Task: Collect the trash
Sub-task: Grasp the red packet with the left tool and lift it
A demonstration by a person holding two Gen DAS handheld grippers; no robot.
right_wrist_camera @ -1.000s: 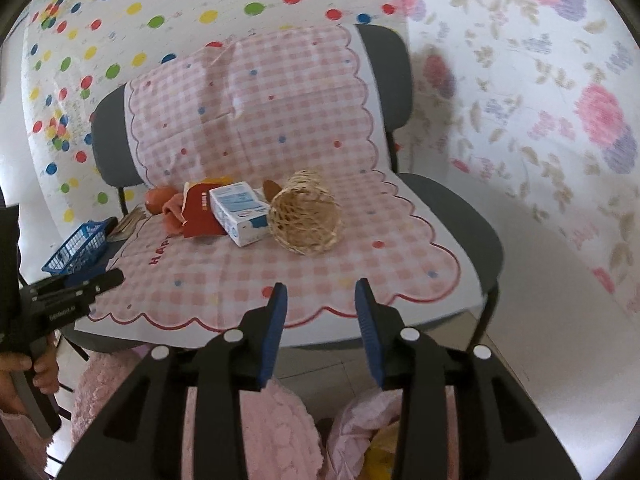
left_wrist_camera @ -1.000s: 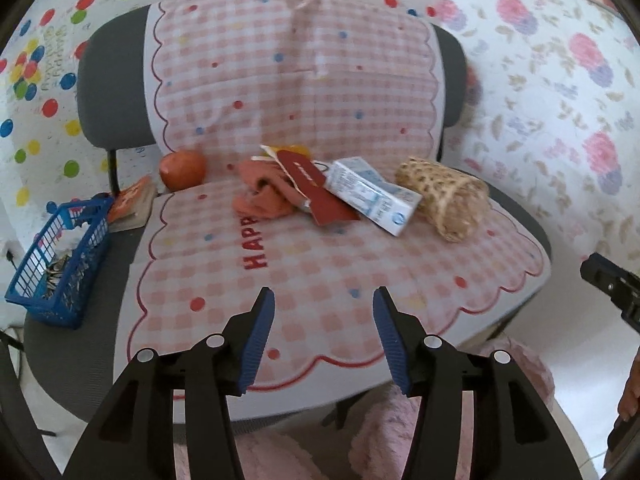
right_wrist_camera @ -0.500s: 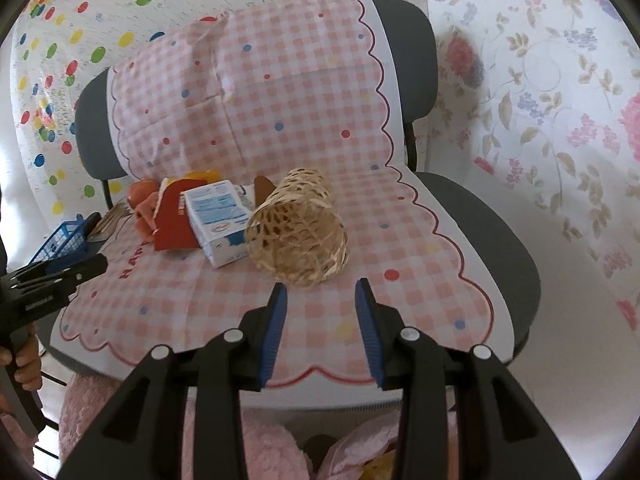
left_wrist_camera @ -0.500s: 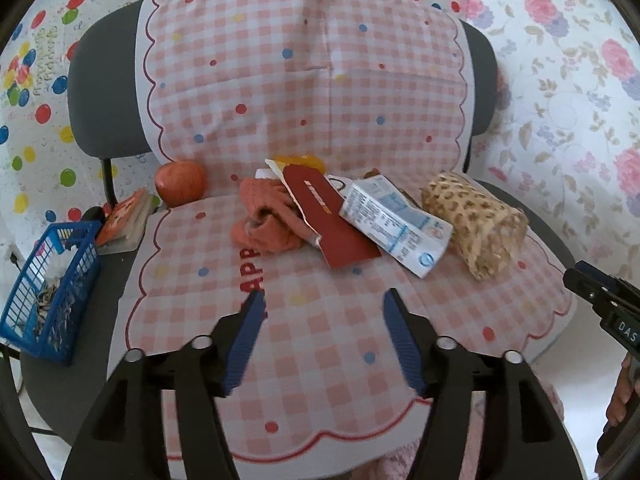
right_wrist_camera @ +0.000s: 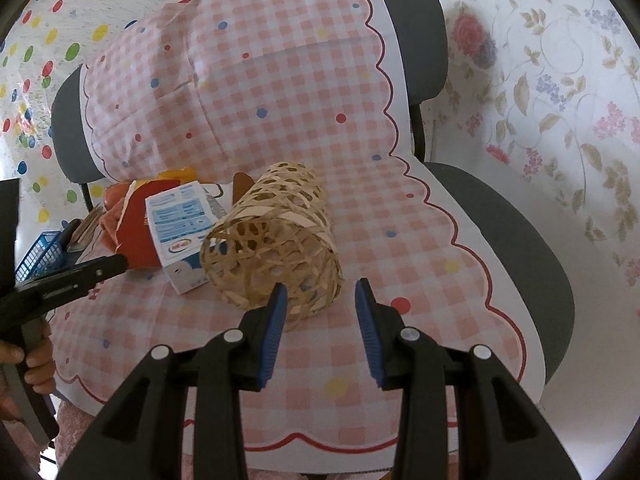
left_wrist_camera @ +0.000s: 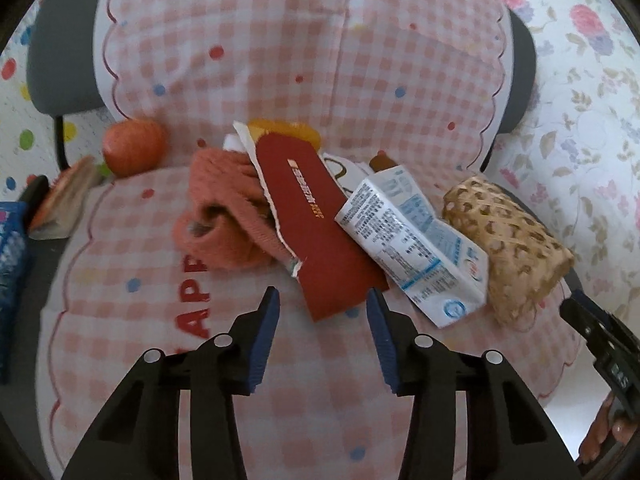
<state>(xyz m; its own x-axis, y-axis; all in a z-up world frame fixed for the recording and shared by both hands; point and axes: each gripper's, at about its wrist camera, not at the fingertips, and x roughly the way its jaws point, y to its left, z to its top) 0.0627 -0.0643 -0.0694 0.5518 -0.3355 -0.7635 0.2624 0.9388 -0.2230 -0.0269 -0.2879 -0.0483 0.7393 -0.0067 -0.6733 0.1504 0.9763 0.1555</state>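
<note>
A: So, what sits on the chair?

B: A pink checked cloth covers its seat and back. Take the milk carton as the landmark: it lies on its side near the middle of the seat. Touching it on the left is a torn red wrapper, and left of that a crumpled orange cloth. Behind the wrapper there is something yellow, too hidden to name. Right of the carton, touching it, a woven basket lies on its side, mouth toward the front edge.

A: Anything further off?

B: Far left of the carton, an apple rests against the chair back. Beyond it a blue crate stands at the seat's left edge.

A: And the grippers?

B: The left gripper hovers just in front of the carton, its jaws either side of the wrapper's near end. They have just been closing, yet the pads do not press on anything. The right gripper hangs at the basket's mouth, jaws apart and empty, its left finger overlapping the basket's rim.
</note>
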